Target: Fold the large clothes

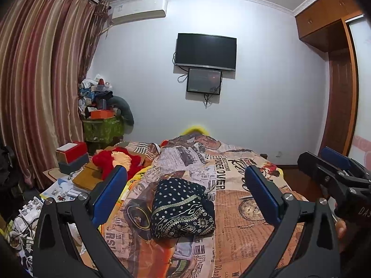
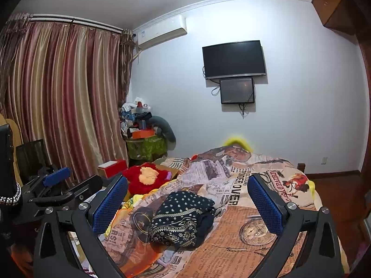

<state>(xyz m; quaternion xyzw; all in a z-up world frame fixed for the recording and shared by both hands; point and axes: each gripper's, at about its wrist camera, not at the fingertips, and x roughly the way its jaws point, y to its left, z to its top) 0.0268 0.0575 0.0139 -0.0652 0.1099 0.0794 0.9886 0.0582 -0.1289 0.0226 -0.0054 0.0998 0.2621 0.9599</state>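
Jaws wide apart on both the left gripper (image 1: 185, 192) and the right gripper (image 2: 187, 199), nothing between the blue pads, both held above the bed (image 1: 243, 227) and clear of the cloth. Bed is covered by a newspaper-print quilt (image 2: 231, 250) in orange, cream and grey, rumpled toward the far end. On the quilt, near the middle and framed between each gripper's fingers, lies the folded garment (image 1: 180, 210) — dark navy fabric, white polka dots on the upper part, a band of white geometric diamond and zigzag trim across the lower part. It sits as a compact, roughly rectangular bundle, slightly puffed, with a plain dark layer sticking out along its right side (image 2: 204, 224). Left of the bed, a red plush toy (image 2: 146, 176) with a pale orange patch lies beside a red box (image 2: 113, 168). Dark TV (image 1: 205, 52) on the far wall, smaller screen (image 1: 204, 81) just below it.
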